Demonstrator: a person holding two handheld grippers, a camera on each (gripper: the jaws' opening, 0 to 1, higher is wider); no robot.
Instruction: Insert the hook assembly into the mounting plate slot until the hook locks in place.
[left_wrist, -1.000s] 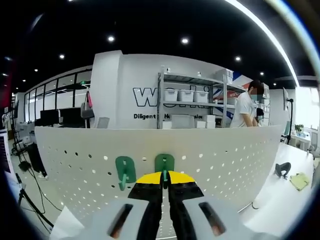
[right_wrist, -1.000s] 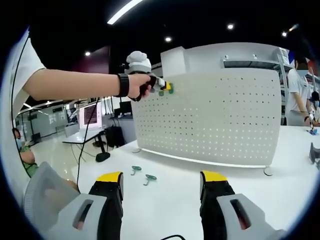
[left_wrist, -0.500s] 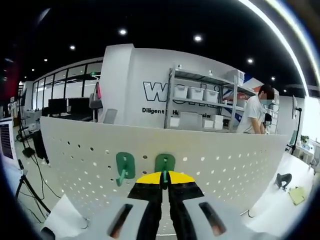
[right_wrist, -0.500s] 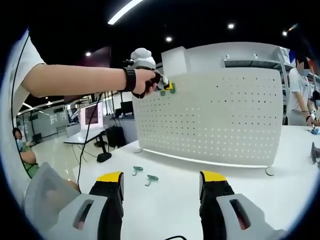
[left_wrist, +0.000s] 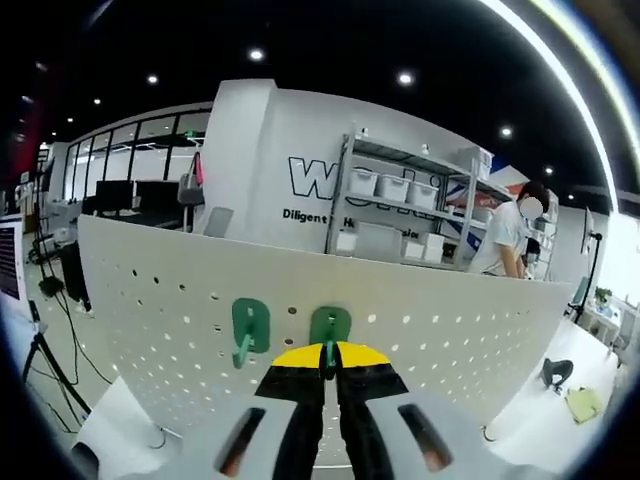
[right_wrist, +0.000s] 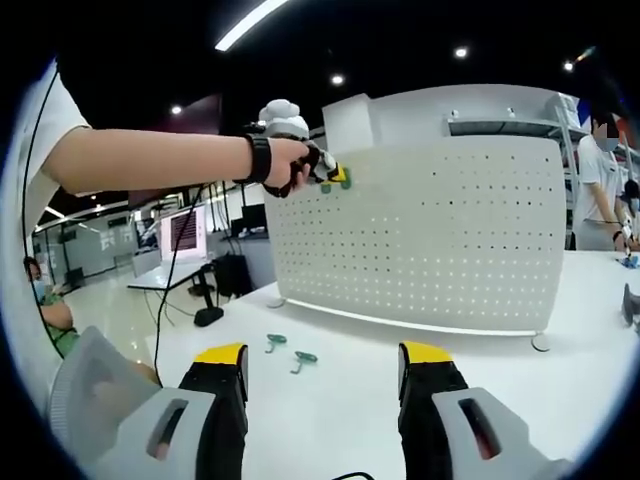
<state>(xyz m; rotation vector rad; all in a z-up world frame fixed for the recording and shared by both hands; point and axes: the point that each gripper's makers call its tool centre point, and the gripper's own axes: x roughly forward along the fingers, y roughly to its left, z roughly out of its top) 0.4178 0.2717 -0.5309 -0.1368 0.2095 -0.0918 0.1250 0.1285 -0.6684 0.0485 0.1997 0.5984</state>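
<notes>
A white perforated mounting plate (left_wrist: 450, 320) stands upright on the table. A green hook (left_wrist: 249, 330) hangs on it to the left. My left gripper (left_wrist: 329, 362) is shut on a second green hook (left_wrist: 329, 326), whose back plate lies against the board near its top edge. In the right gripper view the mounting plate (right_wrist: 430, 240) stands across the table, and the left gripper (right_wrist: 335, 177), held in a person's hand, is at its upper left corner. My right gripper (right_wrist: 320, 385) is open low over the table, with two loose green hooks (right_wrist: 288, 350) lying ahead of it.
A white table (right_wrist: 340, 400) carries the board. A dark object (left_wrist: 556, 372) and a yellowish cloth (left_wrist: 583, 402) lie at the right in the left gripper view. Shelving with white bins (left_wrist: 395, 205) and a person (left_wrist: 505, 235) stand behind the board. Desks and monitors (right_wrist: 185, 250) are at the left.
The left gripper's camera has shifted slightly, tilting the board's top edge in view. The hook in its jaws stays pressed at the same spot on the board. The right gripper has not moved.
</notes>
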